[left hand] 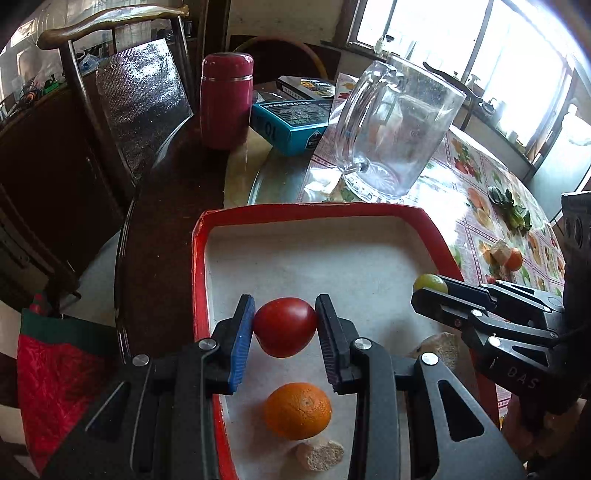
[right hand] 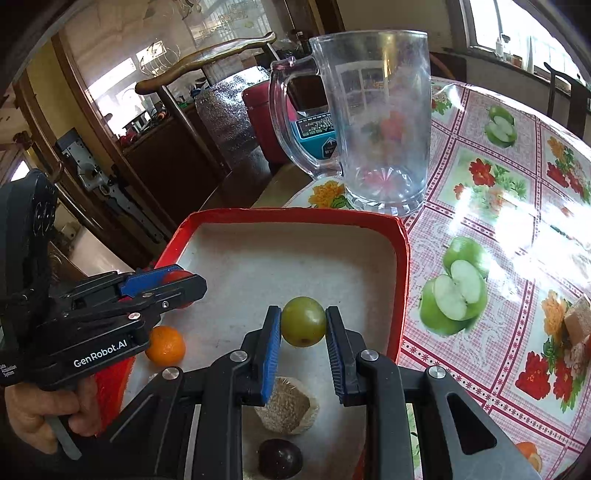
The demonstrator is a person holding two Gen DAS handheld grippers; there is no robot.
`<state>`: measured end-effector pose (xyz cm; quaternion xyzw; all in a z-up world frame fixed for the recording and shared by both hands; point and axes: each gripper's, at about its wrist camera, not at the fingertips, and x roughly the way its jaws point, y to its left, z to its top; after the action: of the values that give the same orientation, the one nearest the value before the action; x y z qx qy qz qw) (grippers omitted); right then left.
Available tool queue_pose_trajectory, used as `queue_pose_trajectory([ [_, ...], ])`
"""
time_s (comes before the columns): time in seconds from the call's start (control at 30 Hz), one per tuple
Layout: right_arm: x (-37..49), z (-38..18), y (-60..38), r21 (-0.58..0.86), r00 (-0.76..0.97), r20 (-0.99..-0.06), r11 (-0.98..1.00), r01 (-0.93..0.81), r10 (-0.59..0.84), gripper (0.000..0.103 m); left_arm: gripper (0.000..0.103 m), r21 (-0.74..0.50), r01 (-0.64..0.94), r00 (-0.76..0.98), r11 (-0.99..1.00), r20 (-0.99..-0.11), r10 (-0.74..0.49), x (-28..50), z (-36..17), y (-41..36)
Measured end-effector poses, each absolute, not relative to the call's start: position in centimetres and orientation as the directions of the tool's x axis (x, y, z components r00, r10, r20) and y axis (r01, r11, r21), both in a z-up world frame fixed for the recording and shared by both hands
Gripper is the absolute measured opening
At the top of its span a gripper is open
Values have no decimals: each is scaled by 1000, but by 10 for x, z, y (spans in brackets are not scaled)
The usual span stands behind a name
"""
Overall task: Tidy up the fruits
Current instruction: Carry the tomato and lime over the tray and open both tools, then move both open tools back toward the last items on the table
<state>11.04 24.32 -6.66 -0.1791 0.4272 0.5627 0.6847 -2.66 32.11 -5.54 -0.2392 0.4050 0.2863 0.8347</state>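
The tray has a red rim and a pale grey-white floor. On it lie an orange fruit and a dark purple one. The left tool, black with blue pads, grips a red fruit; the right tool grips a green one. The bench cloth shows pink checks with printed green apples and red flowers. The flask is crimson; the box is teal.

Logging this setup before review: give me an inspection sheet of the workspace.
Surface: round table with fruit-print cloth.
Job's things: red-rimmed tray holding orange mandarin, dark plum.
Clutter: clear glass mug, maroon flask, teal box, sponge chunks.
Grippers: left tool shut on red tomato; right tool shut on green fruit.
Cables: nothing seen.
Surroundings: wooden chair, windows.
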Motion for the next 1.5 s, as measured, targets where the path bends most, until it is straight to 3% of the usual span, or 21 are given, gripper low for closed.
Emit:
queue_pose_trajectory([
  [0.43, 106, -48, 219, 241, 5, -759, 289, -927, 651, 31, 39, -159, -701, 470, 696, -836, 283, -32, -57, 317],
  [0.57, 108, -33, 199, 246, 16, -737, 291, -925, 675, 32, 55, -179, -700, 490, 692, -825, 282, -39, -51, 312],
  [0.83, 121, -20, 158, 254, 55, -716, 334, -908, 696, 33, 55, -181, -677, 517, 713, -807, 286, -37, -36, 291],
  [1.5, 209, -47, 42, 273, 198, -743, 560, -782, 639, 34, 58, -196, -543, 597, 816, -774, 211, 21, -5, 220],
])
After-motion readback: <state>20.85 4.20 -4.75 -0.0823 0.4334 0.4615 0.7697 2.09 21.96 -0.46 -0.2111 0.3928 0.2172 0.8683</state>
